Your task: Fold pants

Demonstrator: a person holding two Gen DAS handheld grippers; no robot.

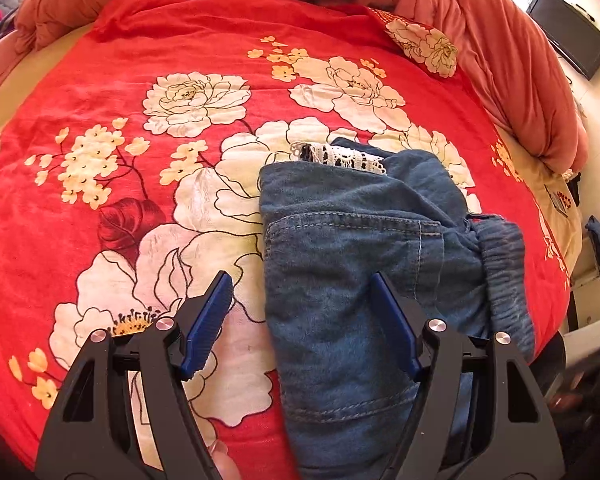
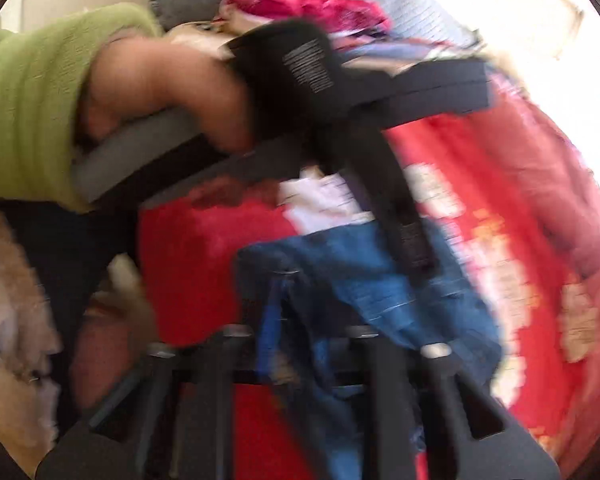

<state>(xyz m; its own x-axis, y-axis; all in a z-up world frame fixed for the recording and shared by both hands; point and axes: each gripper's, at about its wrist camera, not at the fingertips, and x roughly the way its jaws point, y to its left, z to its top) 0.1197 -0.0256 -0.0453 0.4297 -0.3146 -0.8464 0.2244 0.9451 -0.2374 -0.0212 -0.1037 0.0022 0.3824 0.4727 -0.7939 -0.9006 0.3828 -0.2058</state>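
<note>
Nearest us in the left wrist view is our left gripper [image 1: 300, 292], jaws spread wide, nothing between them. The L finger hangs over the red floral bedspread [image 1: 100, 92]; the R finger hangs over the near part of the pants [image 1: 352, 248], touching or not we can't tell. The pants lie right of centre on the bed, already doubled into a compact bundle, w/ a white lace hem [image 1: 340, 158] peeking out at the far edge and the elastic waistband [image 1: 504, 264] bunched at the right. Further right and far, an orange quilt [image 1: 512, 52] is piled along the bed edge.

The right wrist view is badly blurred. Our right gripper [image 2: 296, 308] sits over blue denim, but we cannot tell if it's spread or clamped on cloth.

Risk, we reckon: the waistband side is lumpy and loose, so a quick grab there could drag the top layer and undo the fold. The soft bedspread may also get pinched along w/ the denim.
</note>
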